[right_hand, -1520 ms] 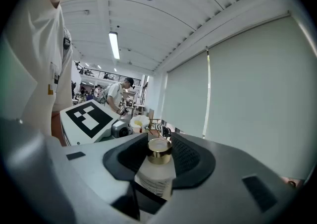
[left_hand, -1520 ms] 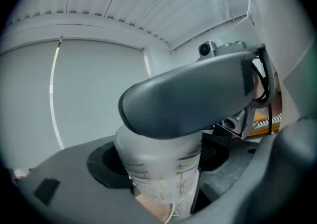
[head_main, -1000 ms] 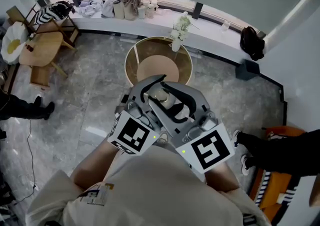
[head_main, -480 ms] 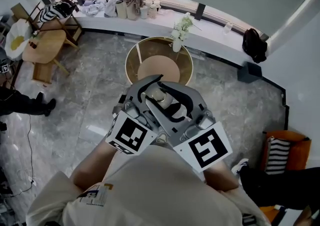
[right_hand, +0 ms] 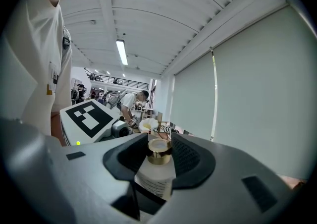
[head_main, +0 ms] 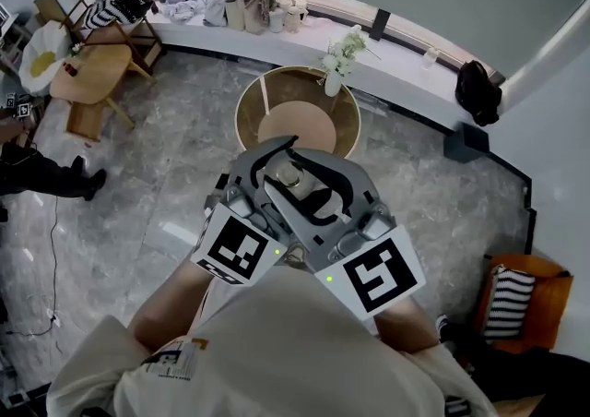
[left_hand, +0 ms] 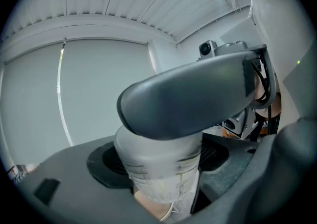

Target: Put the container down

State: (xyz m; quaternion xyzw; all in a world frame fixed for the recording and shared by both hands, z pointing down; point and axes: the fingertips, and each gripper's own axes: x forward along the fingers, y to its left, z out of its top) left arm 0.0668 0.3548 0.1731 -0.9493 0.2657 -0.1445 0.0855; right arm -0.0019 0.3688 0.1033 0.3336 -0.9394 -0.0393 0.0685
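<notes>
A small white container (head_main: 297,175) with a gold cap hangs in the air above a round wooden table (head_main: 249,106). Both grippers meet on it, crossed in front of the person's chest. In the left gripper view the ribbed, translucent container (left_hand: 158,173) fills the gap between the black pads of my left gripper (left_hand: 161,166), and a grey finger of the other gripper lies across its top. In the right gripper view the container (right_hand: 156,181) stands cap up between the pads of my right gripper (right_hand: 158,161). Seen from the head view, my left gripper (head_main: 277,166) and right gripper (head_main: 313,186) hide most of it.
A white vase of flowers (head_main: 336,65) stands at the round table's far rim. Behind it runs a curved white ledge (head_main: 406,69) with bags and clothes. A wooden side table and chairs (head_main: 88,74) stand at the far left, beside a person (head_main: 41,175) on the marble floor.
Both grippers keep the same hold on the container and have hardly shifted. The legs of a person at the right edge have left the head view.
</notes>
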